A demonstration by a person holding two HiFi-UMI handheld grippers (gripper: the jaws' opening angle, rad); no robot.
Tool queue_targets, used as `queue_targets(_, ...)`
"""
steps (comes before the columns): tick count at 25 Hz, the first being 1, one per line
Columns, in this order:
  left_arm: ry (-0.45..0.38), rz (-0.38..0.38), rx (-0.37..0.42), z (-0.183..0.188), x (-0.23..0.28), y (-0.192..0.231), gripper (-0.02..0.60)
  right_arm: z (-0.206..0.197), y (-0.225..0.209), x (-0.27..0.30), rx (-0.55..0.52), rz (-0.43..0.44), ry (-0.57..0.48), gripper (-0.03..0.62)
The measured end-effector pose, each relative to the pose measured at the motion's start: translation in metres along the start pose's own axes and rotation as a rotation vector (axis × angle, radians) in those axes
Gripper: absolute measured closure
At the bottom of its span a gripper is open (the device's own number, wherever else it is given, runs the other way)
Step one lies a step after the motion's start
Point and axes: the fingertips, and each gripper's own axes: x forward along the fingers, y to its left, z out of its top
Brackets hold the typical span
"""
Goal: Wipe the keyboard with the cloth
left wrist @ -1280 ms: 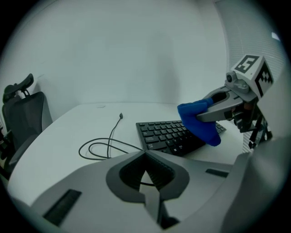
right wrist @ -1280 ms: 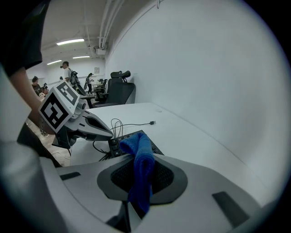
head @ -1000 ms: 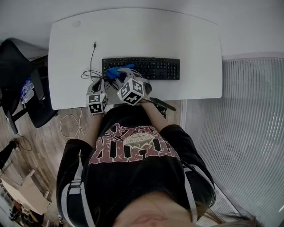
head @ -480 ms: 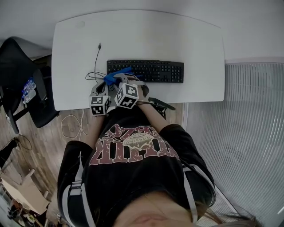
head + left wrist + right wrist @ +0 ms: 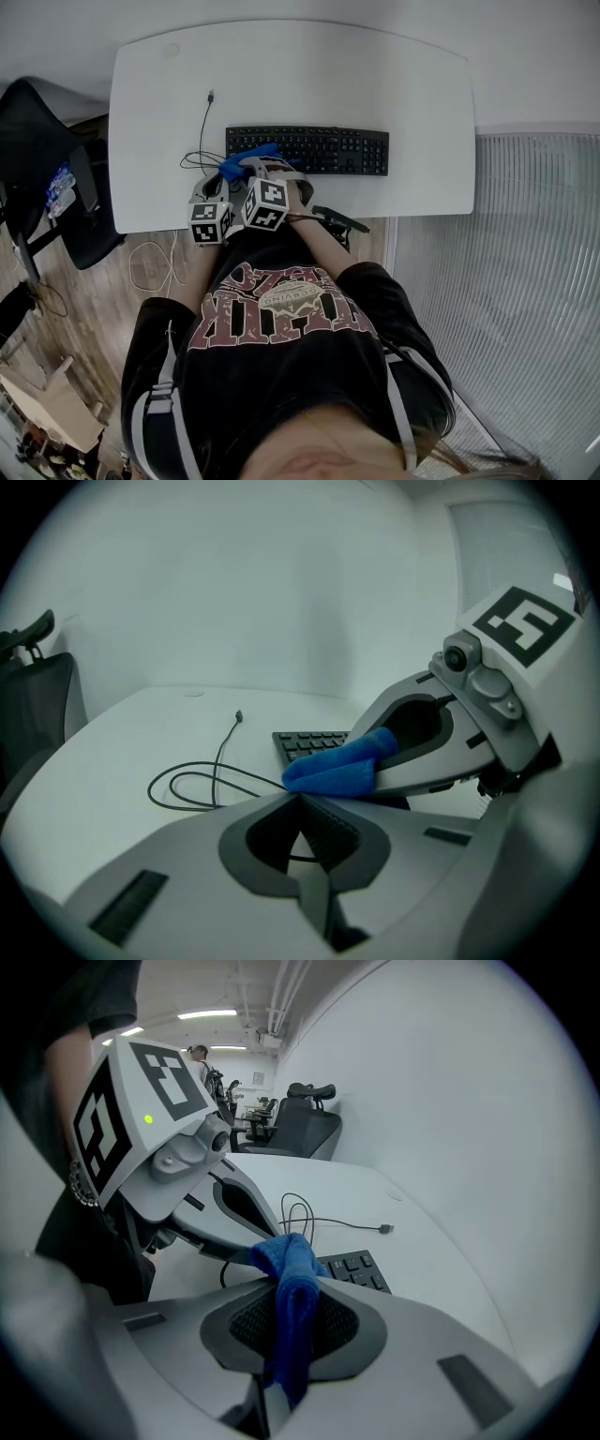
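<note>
**A:** What's changed vs 1 sec ago?

**B:** The right gripper (image 5: 292,1283) has slid left along the keyboard (image 5: 328,150) w/ the cloth (image 5: 246,159). It was a bit in from the keyboard's left end. Now it's at the left front corner, w/ part of the cloth past the keyboard's edge. Over the last half sec it has hardly moved.

**A:** Meaning for the job?

**B:** Prob the end of a leftward pass. All keys right of the cloth are bare now, but I can't tell how much has been wiped. My guess is the next move is a pass back to the right, or along another row.

**A:** Grip?

**B:** The right gripper's jaws are closed tight on the cloth. It's bunched over the tips, w/ a tail hanging down between the pads. Can't tell if it's actually pressing on the keys. The left gripper (image 5: 302,796) has its jaws together w/ nothing in them.

**A:** Pose?

**B:** Both grippers sit side by side at the keyboard's near left corner, the left one just left of the right. The left gripper is off the keyboard and points past its left end, toward the cable (image 5: 187,785) looped on the desk (image 5: 300,75). The right gripper angles across in front of the left one's tips. The forearms look tucked in close to the body, at the desk's near edge.
</note>
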Motion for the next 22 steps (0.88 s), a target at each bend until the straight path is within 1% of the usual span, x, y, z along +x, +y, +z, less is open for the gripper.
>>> queue_targets(9, -0.003, 0.02, 0.009, 0.003, -0.001, -0.002, 0.552, -0.004, -0.001, -0.006, 0.019, -0.021, -0.015, 0.53)
queue_targets(16, 0.018, 0.038, 0.021, -0.002, 0.0, 0.003, 0.552, -0.01, -0.003, -0.007, 0.038, -0.025, -0.008, 0.53)
queue_targets(22, 0.028, 0.053, 0.01, 0.0, 0.002, 0.0, 0.552, -0.02, -0.009, -0.014, 0.064, -0.032, 0.0, 0.53)
